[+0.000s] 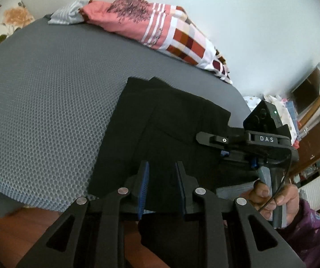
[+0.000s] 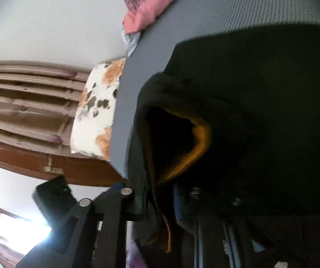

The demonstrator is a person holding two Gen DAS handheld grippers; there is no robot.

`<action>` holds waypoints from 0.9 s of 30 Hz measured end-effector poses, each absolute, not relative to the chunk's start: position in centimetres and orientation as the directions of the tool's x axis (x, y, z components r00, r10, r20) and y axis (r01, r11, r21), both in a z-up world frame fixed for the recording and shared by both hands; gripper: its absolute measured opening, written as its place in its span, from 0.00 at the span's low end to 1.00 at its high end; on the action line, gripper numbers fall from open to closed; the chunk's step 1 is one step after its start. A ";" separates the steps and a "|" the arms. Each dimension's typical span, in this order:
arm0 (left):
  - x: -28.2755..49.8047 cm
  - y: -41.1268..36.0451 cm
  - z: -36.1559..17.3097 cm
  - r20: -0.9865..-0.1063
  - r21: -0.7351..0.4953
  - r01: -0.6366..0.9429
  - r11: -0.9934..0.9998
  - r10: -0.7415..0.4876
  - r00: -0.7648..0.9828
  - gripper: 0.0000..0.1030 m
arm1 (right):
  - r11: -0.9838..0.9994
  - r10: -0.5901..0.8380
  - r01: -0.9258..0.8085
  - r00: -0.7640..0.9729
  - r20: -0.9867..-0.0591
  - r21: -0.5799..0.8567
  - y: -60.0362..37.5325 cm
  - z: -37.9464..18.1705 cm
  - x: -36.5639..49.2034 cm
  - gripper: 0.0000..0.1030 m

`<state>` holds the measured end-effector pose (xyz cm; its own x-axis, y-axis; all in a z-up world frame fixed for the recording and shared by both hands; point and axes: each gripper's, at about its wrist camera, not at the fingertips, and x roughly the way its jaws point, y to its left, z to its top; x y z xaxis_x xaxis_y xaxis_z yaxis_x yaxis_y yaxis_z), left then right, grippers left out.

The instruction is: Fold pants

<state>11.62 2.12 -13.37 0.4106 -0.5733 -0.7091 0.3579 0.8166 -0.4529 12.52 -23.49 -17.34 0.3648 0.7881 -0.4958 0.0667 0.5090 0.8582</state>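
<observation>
At the far left of the left wrist view, a floral pillow (image 1: 10, 17) lies at the edge of the bed (image 1: 48, 111), which has a grey honeycomb-textured surface. A pink patterned quilt (image 1: 160, 29) lies bunched along the far edge of the bed, against the white wall (image 1: 249, 22).

The pants (image 1: 160, 116) are black and lie on the near right part of the bed, well apart from the quilt. Their far portion rests flat in overlapping layers. Their near portion runs under my left tongs (image 1: 162, 164) and hangs past the bed edge.

State of my left tongs: the jaws stand a narrow gap apart. The blue pads (image 1: 145, 178) do not press on the cloth. Black cloth shows through the gap, below the pads.

State of my right tongs (image 1: 202, 138): the jaws are drawn nearly together at the right edge of the pants. The right wrist view shows a fold of the pants, with an orange inner lining (image 2: 200, 143), running down between the two fingers and draping over the right one. I read this as a grip on the pants.

At the lower right, my right hand (image 1: 271, 194) wraps the grey handle, with a purple sleeve (image 1: 311, 230) behind it.
</observation>
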 end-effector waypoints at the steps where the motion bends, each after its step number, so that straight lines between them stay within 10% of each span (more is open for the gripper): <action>1: 11.3 1.8 -12.7 -0.708 -0.431 0.370 0.823 -0.563 0.426 0.25 | 0.511 0.786 0.050 0.376 -0.490 0.858 -23.6 -16.9 12.5 0.16; 3: 10.6 1.3 -11.0 -0.698 -0.398 0.404 0.824 -0.558 0.449 0.31 | 0.471 0.799 0.022 0.413 -0.437 0.882 -24.9 -15.3 12.1 0.14; 7: 10.4 -1.1 -8.6 -0.664 -0.361 0.465 0.808 -0.573 0.480 0.77 | 0.447 0.766 0.010 0.513 -0.388 0.895 -30.7 -12.1 10.7 0.11; 21: 13.9 -9.7 -13.4 -0.743 -0.407 0.484 0.775 -0.589 0.318 0.77 | 0.493 0.617 0.168 0.624 -0.479 0.854 -46.5 -14.4 4.4 0.09; 23: 14.2 -9.4 -13.7 -0.753 -0.397 0.468 0.790 -0.572 0.326 0.77 | 0.496 0.647 0.144 0.596 -0.475 0.856 -45.1 -14.8 4.8 0.16; 27: 14.7 -8.6 -15.2 -0.774 -0.395 0.437 0.808 -0.549 0.316 0.77 | 0.586 0.633 0.102 0.562 -0.532 0.804 -42.1 -15.3 6.9 0.63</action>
